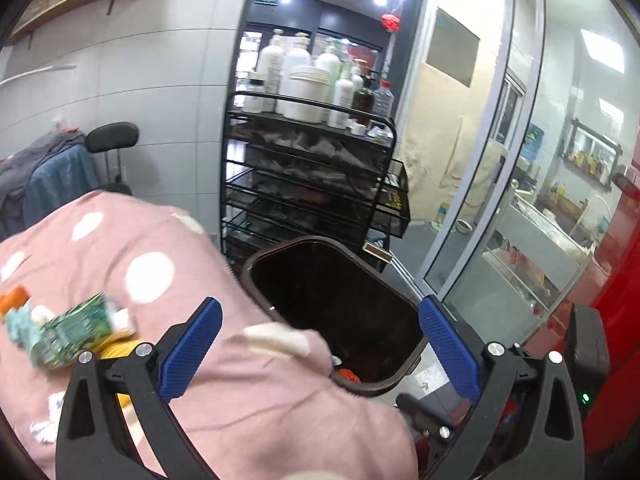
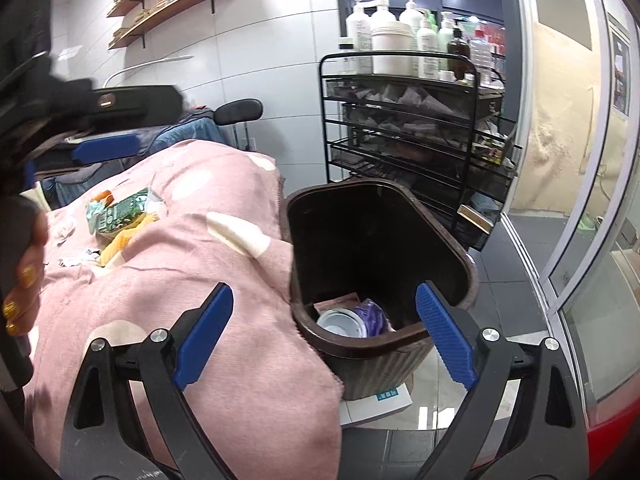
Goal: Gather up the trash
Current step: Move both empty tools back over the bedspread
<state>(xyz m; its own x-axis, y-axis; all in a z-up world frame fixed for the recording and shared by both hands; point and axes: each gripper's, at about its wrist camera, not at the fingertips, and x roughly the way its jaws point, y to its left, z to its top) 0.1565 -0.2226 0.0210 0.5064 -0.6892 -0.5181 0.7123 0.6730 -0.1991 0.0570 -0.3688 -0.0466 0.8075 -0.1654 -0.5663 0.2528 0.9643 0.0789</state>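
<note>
Pink blanket (image 2: pixel 224 280) w/ wrappers (image 2: pixel 120 212) beside brown bin (image 2: pixel 384 336), cart (image 2: pixel 404 128) behind.

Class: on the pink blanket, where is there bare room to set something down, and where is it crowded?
Bare: the pink blanket between the trash pile and the brown bin. Crowded: around the green wrapper and yellow packet.

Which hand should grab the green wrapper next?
Probably the left. In the left wrist view the green wrapper lies on the pink blanket just beside the open left gripper. The open right gripper points at the trash bin, farther from it.
</note>
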